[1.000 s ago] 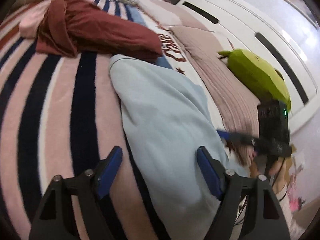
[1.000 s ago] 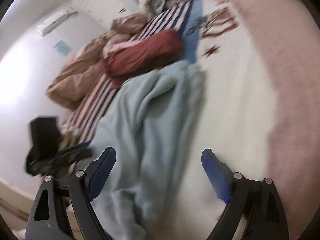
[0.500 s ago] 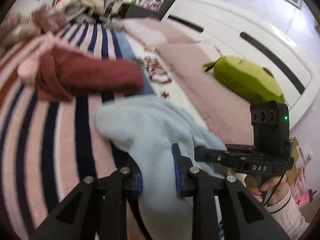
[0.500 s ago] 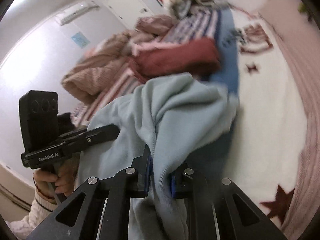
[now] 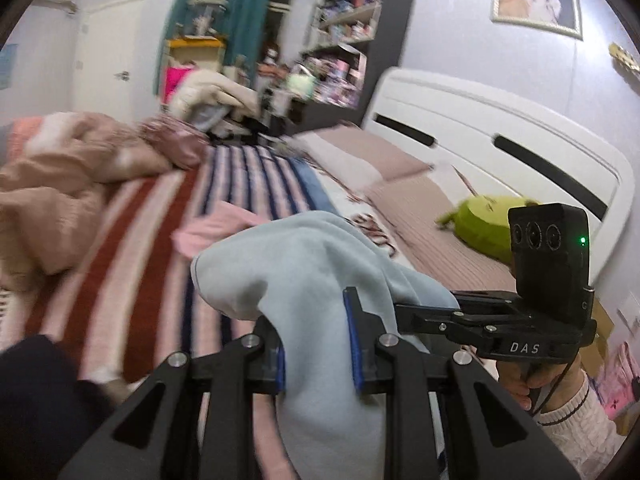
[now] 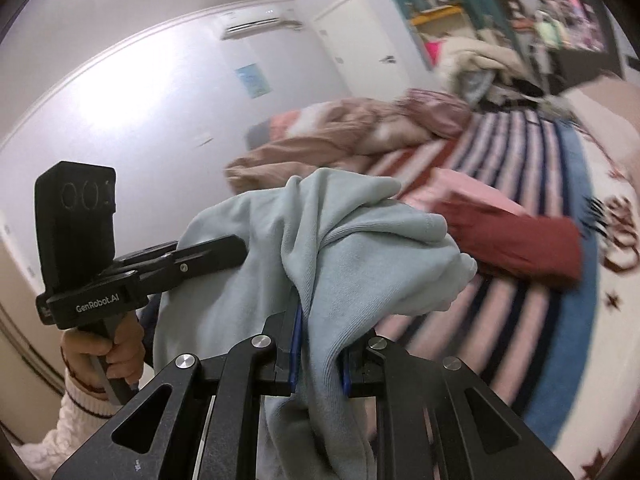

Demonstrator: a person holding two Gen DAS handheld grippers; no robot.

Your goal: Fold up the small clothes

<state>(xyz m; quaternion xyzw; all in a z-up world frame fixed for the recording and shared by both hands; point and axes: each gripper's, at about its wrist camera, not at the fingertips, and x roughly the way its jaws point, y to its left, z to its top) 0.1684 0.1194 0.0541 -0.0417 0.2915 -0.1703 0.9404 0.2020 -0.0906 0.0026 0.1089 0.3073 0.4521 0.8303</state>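
A light blue garment [image 5: 304, 280] is lifted off the bed and bunched between both grippers. My left gripper [image 5: 318, 356] is shut on one part of it. My right gripper [image 6: 320, 356] is shut on another part of the garment [image 6: 340, 248], which drapes over the jaws. The right gripper's body [image 5: 500, 320] shows in the left wrist view just right of the cloth. The left gripper's body [image 6: 120, 272] shows in the right wrist view at the left.
A striped blanket [image 5: 140, 240] covers the bed. A folded dark red garment [image 6: 516, 236] and a pink one [image 5: 216, 228] lie on it. A rumpled pink duvet [image 5: 68, 184] is at the far left, a green plush [image 5: 480, 224] by the white headboard [image 5: 500, 136].
Both grippers closed on the light blue garment and lifted it up off the bed. The views tilted upward, so more of the room shows.
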